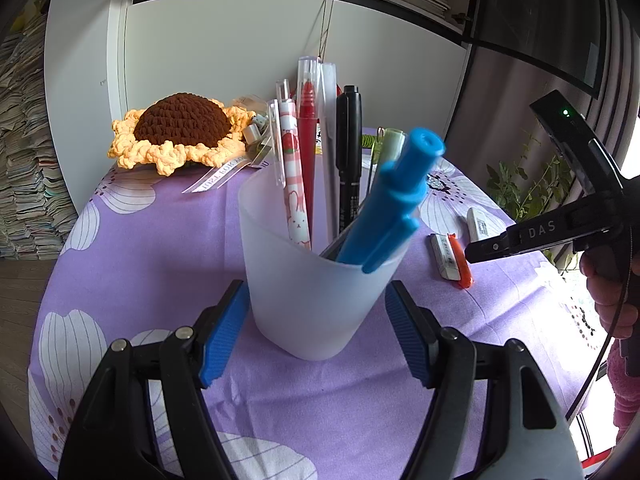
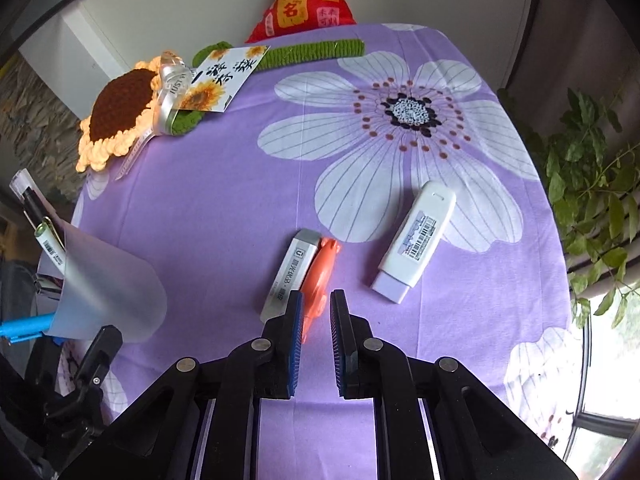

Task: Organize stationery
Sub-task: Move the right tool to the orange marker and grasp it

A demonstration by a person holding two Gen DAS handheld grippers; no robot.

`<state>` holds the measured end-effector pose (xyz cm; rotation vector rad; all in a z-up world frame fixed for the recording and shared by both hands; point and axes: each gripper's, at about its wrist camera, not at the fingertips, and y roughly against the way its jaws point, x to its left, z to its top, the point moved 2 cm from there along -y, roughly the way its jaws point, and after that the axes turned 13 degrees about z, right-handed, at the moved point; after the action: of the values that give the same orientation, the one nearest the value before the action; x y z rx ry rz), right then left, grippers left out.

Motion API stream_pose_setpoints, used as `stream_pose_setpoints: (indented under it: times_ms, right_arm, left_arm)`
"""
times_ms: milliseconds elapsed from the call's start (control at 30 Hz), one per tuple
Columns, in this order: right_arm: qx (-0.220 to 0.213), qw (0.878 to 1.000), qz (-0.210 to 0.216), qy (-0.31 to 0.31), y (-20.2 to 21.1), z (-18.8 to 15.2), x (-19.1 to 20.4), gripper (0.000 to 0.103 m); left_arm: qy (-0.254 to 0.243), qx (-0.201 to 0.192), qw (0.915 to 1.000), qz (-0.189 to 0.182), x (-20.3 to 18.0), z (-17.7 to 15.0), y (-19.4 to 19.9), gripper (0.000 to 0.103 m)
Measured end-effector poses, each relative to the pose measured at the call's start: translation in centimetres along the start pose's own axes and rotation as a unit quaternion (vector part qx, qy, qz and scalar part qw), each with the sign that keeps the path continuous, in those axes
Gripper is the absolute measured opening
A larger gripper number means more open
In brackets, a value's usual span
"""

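Note:
A frosted white pen cup (image 1: 316,280) stands on the purple flowered cloth, holding several pens: a blue marker (image 1: 392,196), a black pen (image 1: 349,152), a red pen (image 1: 307,148) and a pink bunny pen (image 1: 294,184). My left gripper (image 1: 316,324) is open, its blue pads either side of the cup's base, not pressing it. My right gripper (image 2: 316,300) is open and empty, just above the near end of an orange eraser-like piece (image 2: 320,276) beside a grey-white eraser (image 2: 292,272). A white correction tape (image 2: 416,240) lies to the right. The cup shows at left in the right wrist view (image 2: 108,284).
A crocheted sunflower (image 2: 116,116) with a card (image 2: 220,80) and green stem (image 2: 316,52) lies at the back left. A red pouch (image 2: 304,0) sits at the back wall. A leafy plant (image 2: 592,184) stands beyond the table's right edge.

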<state>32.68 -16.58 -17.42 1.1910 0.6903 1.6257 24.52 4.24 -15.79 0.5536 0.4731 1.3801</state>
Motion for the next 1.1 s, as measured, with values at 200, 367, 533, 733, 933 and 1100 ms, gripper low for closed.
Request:
stream_pose_setpoints:
  times_ms: [200,367,533,733,933,1100]
  right_arm:
    - [0.01,1.0,0.006,-0.007,-0.7,0.0,-0.3,0.012]
    - [0.015,1.0,0.005,0.0,-1.1,-0.1,0.1,0.014]
    - [0.013,0.999,-0.035,0.019,-1.1,-0.2,0.1,0.014]
    - [0.015,0.999,-0.045,0.012,-0.7,-0.2,-1.0,0.014]
    - [0.023,0.998,-0.049,0.015,-1.4,0.3,-1.0,0.014]
    - [0.03,0.997,-0.06,0.024,-2.1,1.1,-0.7,0.017]
  left_arm:
    - [0.0,0.0,1.0,0.0,0.0,0.0,0.0,0.069]
    - [0.0,0.0,1.0,0.0,0.0,0.0,0.1,0.069]
    - [0.0,0.0,1.0,0.0,0.0,0.0,0.0,0.069]
    - [0.0,0.0,1.0,0.0,0.0,0.0,0.0,0.069]
    - [0.0,0.0,1.0,0.0,0.0,0.0,0.0,0.069]
    - [0.0,0.0,1.0,0.0,0.0,0.0,0.0,0.069]
